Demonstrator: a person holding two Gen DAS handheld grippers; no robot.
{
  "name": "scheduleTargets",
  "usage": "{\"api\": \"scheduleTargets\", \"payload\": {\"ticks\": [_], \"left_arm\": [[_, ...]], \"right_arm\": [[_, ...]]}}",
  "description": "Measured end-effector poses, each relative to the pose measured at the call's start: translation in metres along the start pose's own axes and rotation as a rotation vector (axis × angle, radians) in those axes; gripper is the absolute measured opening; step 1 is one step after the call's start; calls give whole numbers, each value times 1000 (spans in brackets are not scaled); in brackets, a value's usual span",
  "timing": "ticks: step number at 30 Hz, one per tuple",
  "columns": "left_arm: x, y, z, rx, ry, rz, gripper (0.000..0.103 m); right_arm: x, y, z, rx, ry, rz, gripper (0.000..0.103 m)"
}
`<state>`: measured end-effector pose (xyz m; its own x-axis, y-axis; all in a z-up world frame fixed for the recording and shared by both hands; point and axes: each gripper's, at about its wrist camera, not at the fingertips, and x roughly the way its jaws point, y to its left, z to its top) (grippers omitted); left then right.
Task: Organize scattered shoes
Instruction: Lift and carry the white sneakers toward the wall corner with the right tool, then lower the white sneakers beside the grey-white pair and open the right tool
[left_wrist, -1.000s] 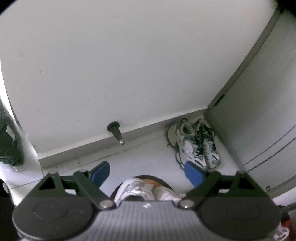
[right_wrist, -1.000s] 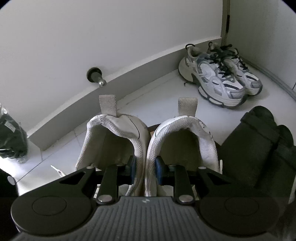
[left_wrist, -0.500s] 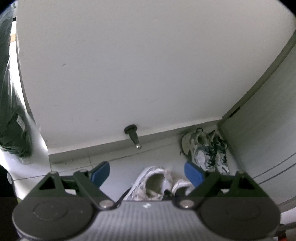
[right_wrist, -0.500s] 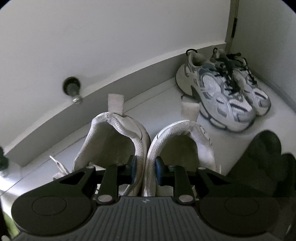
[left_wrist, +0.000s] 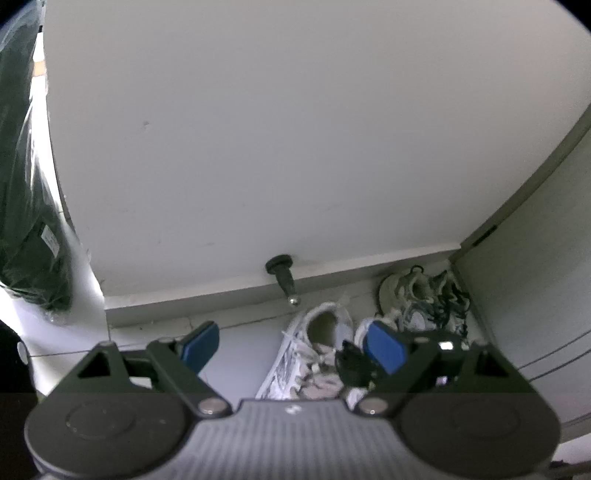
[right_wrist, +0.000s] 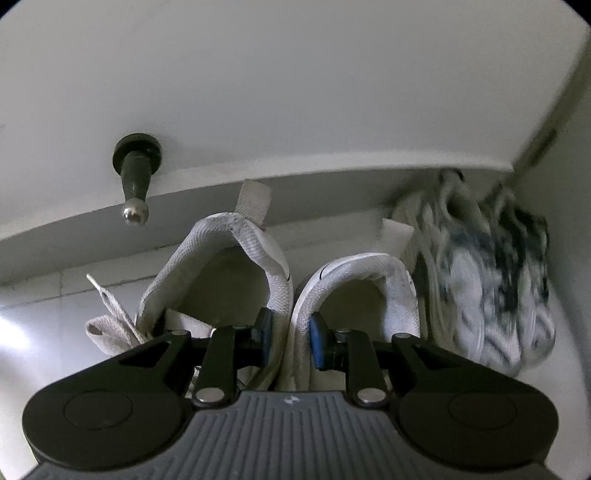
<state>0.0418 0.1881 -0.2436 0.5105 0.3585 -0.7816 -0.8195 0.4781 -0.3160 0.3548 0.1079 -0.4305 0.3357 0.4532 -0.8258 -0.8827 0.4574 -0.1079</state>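
The right gripper (right_wrist: 287, 338) clamps the touching inner collars of two white canvas sneakers (right_wrist: 236, 266), heels pointing toward the grey skirting board (right_wrist: 74, 236). Just right of them, against that board, stand two grey-and-white laced trainers (right_wrist: 491, 295), lying parallel. The left gripper (left_wrist: 291, 345) hangs open and empty, farther from the board. One black doorstop (right_wrist: 135, 173) juts above it.

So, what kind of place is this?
Probably a home entryway corner: a door stopper on the wall, grey sneakers parked against the baseboard, and white sneakers pinched together in the right gripper.
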Motion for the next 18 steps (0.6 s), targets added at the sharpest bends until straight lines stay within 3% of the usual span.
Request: {"api": "scheduleTargets", "payload": {"ticks": [7, 12, 18], "left_arm": [[7, 2, 3, 15, -13, 28, 89], [12, 10, 6, -9, 0, 50, 89], [14, 7, 8, 1, -17, 61, 89]], "right_arm": [[19, 17, 21, -221, 9, -12, 23], [27, 20, 23, -430, 40, 37, 23], [24, 17, 26, -480, 60, 107, 23]]}}
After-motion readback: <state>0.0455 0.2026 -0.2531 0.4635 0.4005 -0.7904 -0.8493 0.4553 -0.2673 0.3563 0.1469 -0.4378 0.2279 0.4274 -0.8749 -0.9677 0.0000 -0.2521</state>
